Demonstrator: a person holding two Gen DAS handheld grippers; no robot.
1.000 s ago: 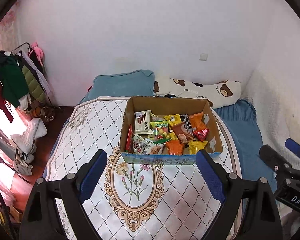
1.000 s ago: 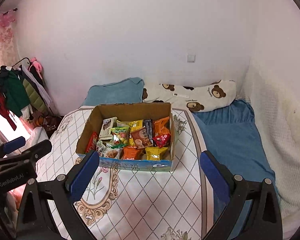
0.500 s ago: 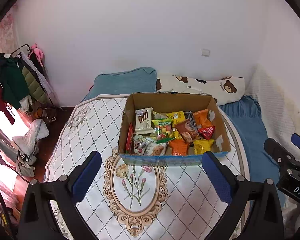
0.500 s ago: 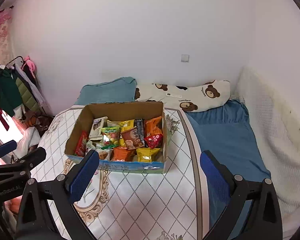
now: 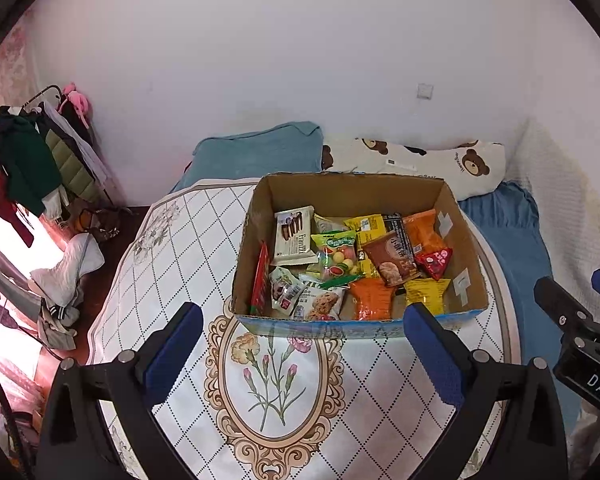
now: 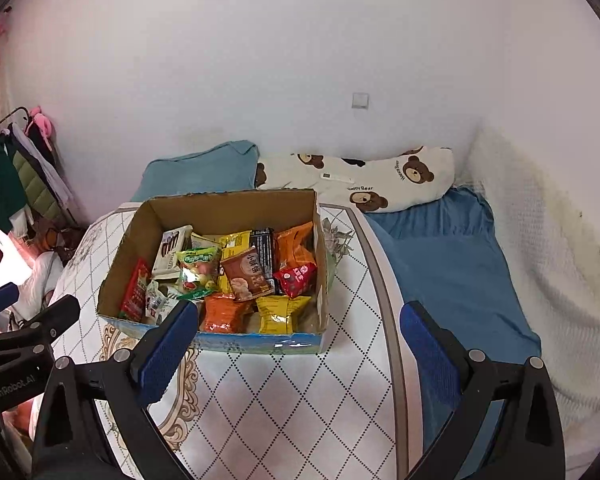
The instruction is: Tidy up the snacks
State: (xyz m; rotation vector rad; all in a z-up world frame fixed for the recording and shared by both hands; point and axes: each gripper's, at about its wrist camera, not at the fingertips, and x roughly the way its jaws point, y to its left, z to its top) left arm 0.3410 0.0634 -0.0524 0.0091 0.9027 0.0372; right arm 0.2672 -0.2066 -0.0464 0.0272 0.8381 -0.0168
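Note:
An open cardboard box (image 5: 466, 236) holds several snack packets (image 5: 336, 252) and sits on a round table with a floral cloth (image 5: 268, 380). It also shows in the right wrist view (image 6: 118, 276), with the packets (image 6: 244, 272) inside. My left gripper (image 5: 302, 334) is open and empty, hovering above the table just in front of the box. My right gripper (image 6: 298, 334) is open and empty, over the box's front right corner. The right gripper shows at the right edge of the left wrist view (image 5: 576, 320); the left gripper shows at the left edge of the right wrist view (image 6: 24, 332).
The table (image 6: 284, 408) stands against a bed with a blue sheet (image 6: 452, 264), a teal pillow (image 5: 256, 152) and a bear-print pillow (image 5: 440, 160). A rack of clothes (image 5: 24, 168) stands at the left. White walls are behind and to the right.
Both grippers have moved closer to the box, so it looks larger. The right gripper's view has shifted right, putting the box further left. Both stay open.

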